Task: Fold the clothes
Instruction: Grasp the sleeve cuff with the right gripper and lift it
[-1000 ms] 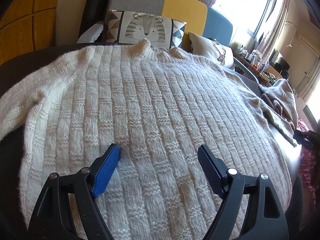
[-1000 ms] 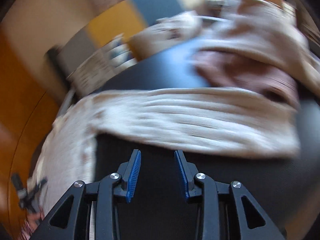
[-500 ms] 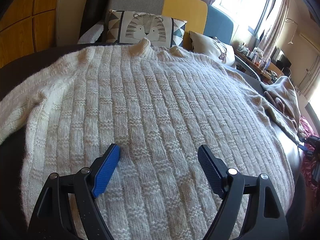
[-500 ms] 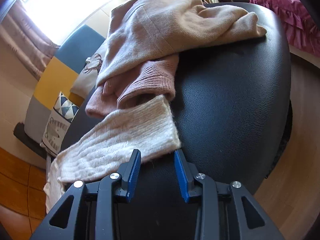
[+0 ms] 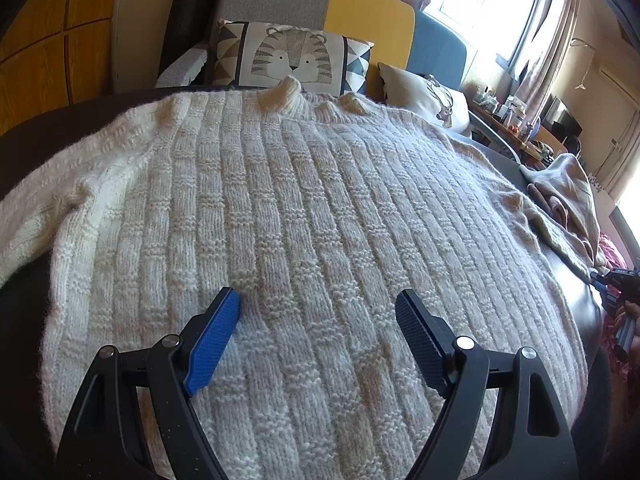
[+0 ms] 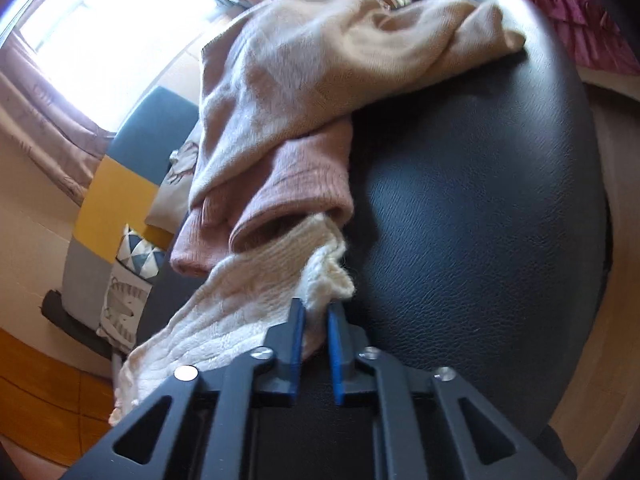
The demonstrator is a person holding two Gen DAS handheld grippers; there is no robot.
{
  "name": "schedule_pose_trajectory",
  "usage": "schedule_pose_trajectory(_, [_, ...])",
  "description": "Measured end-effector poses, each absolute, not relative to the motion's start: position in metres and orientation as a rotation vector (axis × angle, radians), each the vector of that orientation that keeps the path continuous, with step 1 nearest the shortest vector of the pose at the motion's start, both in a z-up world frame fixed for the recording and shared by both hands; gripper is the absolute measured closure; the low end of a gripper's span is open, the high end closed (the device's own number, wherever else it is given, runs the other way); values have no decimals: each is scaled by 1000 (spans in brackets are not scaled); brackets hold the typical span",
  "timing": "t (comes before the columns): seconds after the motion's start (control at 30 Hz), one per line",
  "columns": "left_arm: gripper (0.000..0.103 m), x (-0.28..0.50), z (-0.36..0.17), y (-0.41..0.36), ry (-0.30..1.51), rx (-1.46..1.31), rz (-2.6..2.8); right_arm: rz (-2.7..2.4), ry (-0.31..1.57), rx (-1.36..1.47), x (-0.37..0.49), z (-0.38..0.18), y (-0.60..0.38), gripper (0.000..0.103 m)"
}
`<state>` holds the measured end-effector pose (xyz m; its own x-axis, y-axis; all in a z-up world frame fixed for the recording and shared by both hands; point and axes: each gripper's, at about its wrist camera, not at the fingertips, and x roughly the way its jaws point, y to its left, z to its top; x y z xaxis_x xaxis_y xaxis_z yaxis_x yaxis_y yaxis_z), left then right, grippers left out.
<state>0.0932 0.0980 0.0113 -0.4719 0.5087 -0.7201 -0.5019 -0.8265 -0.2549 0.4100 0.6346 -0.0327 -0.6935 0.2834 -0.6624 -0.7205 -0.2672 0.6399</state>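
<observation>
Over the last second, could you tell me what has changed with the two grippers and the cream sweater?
The right gripper swung round to the cream sweater's sleeve cuff and moved in on it; its jaws are closing, with the cuff now bunched between the blue pads. Half a second ago they stood apart, just short of it. The left gripper stayed open over the sweater's body, which lies spread as before, as does the pink garment.

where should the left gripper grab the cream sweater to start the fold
Judging from its flat, face-up pose, take the sleeve lying spread at the left edge, coming from that side. The left gripper, open over the sweater, has only flat knit beneath.
</observation>
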Motion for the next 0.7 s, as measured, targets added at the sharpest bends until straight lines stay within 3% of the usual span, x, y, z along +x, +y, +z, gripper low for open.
schedule_pose_trajectory(0.33, [20, 93, 11, 95, -37, -1117, 2274, 2095, 1372, -477, 393, 1, 624, 95])
schedule_pose_trajectory(0.7, [20, 92, 11, 92, -67, -1111, 2264, 2408, 1331, -512, 296, 71, 564, 101])
